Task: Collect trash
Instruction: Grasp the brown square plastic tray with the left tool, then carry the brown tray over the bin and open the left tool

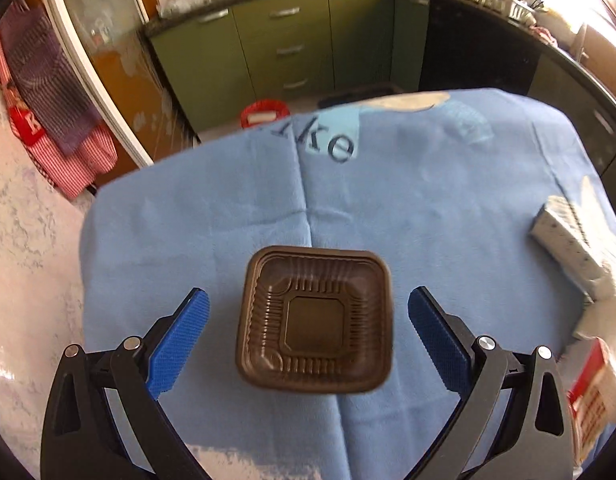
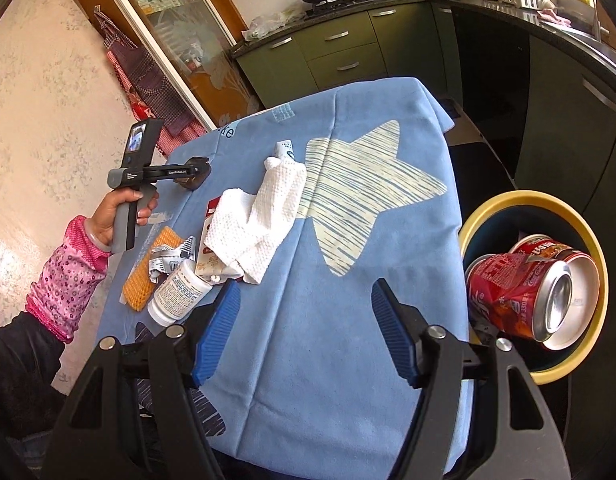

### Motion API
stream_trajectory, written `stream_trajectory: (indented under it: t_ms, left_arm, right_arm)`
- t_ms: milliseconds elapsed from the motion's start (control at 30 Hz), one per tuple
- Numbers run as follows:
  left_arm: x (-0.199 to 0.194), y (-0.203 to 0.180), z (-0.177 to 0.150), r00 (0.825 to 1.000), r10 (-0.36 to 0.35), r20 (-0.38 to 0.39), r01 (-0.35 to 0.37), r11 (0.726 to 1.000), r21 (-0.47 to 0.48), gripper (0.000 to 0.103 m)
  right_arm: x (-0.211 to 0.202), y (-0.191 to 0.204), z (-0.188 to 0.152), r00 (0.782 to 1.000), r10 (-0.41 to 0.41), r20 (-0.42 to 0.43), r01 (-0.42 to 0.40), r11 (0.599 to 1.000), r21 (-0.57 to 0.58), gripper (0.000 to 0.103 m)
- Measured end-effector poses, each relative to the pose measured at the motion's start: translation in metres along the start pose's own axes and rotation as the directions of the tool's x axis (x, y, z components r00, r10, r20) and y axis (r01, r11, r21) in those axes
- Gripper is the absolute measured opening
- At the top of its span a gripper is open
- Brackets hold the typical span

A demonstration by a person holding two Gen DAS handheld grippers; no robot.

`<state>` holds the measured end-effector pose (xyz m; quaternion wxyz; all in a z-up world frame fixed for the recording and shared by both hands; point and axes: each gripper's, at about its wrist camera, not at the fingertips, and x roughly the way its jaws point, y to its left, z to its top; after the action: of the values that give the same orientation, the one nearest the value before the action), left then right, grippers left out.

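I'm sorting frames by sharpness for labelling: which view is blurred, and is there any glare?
Left wrist view: motion-smeared, with the brown plastic tray and the cloth lettering soft, and bright washout at the upper right by the dish rack. Right wrist view: sharp on the crushed cans and paper towel, with similar window glare top right; both show fisheye bending.

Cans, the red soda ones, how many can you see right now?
2, both in the yellow-rimmed bin beside the table: a crushed can in front, another can behind it. More may be hidden underneath.
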<state>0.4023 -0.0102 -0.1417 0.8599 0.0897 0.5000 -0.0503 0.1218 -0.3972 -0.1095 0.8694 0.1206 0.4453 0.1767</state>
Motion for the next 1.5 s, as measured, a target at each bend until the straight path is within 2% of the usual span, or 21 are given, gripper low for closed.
stream_trajectory:
  t_ms: [67, 100, 200, 233, 367, 467, 600, 633, 700, 733, 833, 867, 900, 1067, 1133, 1267, 1367, 1433, 1500]
  left_arm:
    - [0.007, -0.001, 0.000, 1.000, 0.002, -0.016, -0.002, 1.000, -0.001, 0.098]
    - [0.009, -0.001, -0.002, 1.000, -0.001, -0.021, 0.001, 1.000, 0.000, 0.095]
    - [0.012, -0.003, -0.005, 0.999, -0.004, -0.036, 0.004, 1.000, -0.001, 0.072]
    - [0.011, -0.003, -0.005, 0.999, -0.019, -0.035, 0.019, 1.000, -0.005, 0.070]
    - [-0.003, -0.008, -0.011, 1.000, 0.000, 0.000, 0.000, 1.000, 0.027, 0.069]
    - [-0.028, -0.019, -0.013, 0.999, -0.025, 0.037, 0.023, 0.999, 0.049, 0.069]
    - [-0.075, -0.053, -0.011, 0.990, -0.116, 0.083, 0.105, 0.986, 0.127, 0.069]
    - [-0.090, -0.071, -0.011, 0.984, -0.153, 0.088, 0.136, 0.976, 0.169, 0.069]
    - [-0.113, -0.102, -0.009, 0.971, -0.222, 0.084, 0.197, 0.952, 0.235, 0.069]
    - [-0.125, -0.125, -0.008, 0.961, -0.267, 0.073, 0.237, 0.930, 0.280, 0.070]
    - [-0.146, -0.193, -0.004, 0.928, -0.374, 0.014, 0.338, 0.855, 0.394, 0.070]
    - [-0.150, -0.210, -0.006, 0.920, -0.392, -0.003, 0.358, 0.837, 0.414, 0.070]
    - [-0.154, -0.241, -0.005, 0.905, -0.424, -0.039, 0.394, 0.800, 0.453, 0.070]
    - [-0.159, -0.347, -0.003, 0.856, -0.496, -0.150, 0.488, 0.676, 0.551, 0.070]
    - [-0.151, -0.392, 0.000, 0.821, -0.522, -0.232, 0.553, 0.624, 0.552, 0.070]
    - [-0.129, -0.449, 0.006, 0.778, -0.530, -0.338, 0.624, 0.582, 0.521, 0.070]
    - [-0.104, -0.475, 0.015, 0.752, -0.530, -0.392, 0.659, 0.577, 0.483, 0.070]
    - [-0.087, -0.487, 0.017, 0.742, -0.531, -0.410, 0.671, 0.584, 0.457, 0.070]
    - [-0.072, -0.495, 0.020, 0.721, -0.541, -0.433, 0.693, 0.587, 0.420, 0.070]
  right_arm:
    - [0.000, -0.002, -0.001, 1.000, 0.003, 0.000, -0.003, 1.000, 0.005, 0.065]
    - [0.000, -0.003, -0.001, 1.000, 0.003, 0.000, -0.003, 1.000, 0.006, 0.065]
    - [0.001, -0.005, -0.001, 1.000, 0.005, 0.000, -0.005, 1.000, 0.013, 0.065]
    - [0.001, -0.005, -0.001, 1.000, 0.006, 0.001, -0.006, 1.000, 0.014, 0.065]
    - [-0.001, -0.006, -0.002, 1.000, 0.006, 0.009, -0.006, 1.000, 0.016, 0.065]
    - [-0.007, -0.010, -0.002, 1.000, -0.005, 0.027, 0.005, 1.000, 0.025, 0.065]
    - [-0.030, -0.022, -0.005, 0.996, -0.048, 0.079, 0.043, 0.997, 0.057, 0.065]
    - [-0.038, -0.027, -0.007, 0.993, -0.064, 0.095, 0.057, 0.996, 0.071, 0.065]
    - [-0.056, -0.039, -0.012, 0.987, -0.096, 0.131, 0.083, 0.991, 0.104, 0.065]
    - [-0.064, -0.045, -0.015, 0.983, -0.111, 0.148, 0.093, 0.988, 0.123, 0.065]
    - [-0.091, -0.067, -0.030, 0.969, -0.157, 0.192, 0.121, 0.975, 0.188, 0.065]
    - [-0.096, -0.072, -0.034, 0.966, -0.166, 0.199, 0.125, 0.971, 0.202, 0.065]
    - [-0.103, -0.080, -0.040, 0.962, -0.176, 0.209, 0.128, 0.966, 0.224, 0.065]
    - [-0.118, -0.107, -0.063, 0.955, -0.199, 0.219, 0.132, 0.948, 0.289, 0.065]
    - [-0.123, -0.115, -0.070, 0.954, -0.204, 0.222, 0.131, 0.943, 0.307, 0.065]
    - [-0.130, -0.130, -0.082, 0.951, -0.214, 0.224, 0.130, 0.931, 0.341, 0.065]
    - [-0.134, -0.134, -0.087, 0.951, -0.216, 0.223, 0.128, 0.928, 0.351, 0.065]
    - [-0.135, -0.139, -0.090, 0.950, -0.217, 0.224, 0.126, 0.924, 0.360, 0.065]
    - [-0.136, -0.142, -0.094, 0.950, -0.218, 0.224, 0.125, 0.922, 0.367, 0.066]
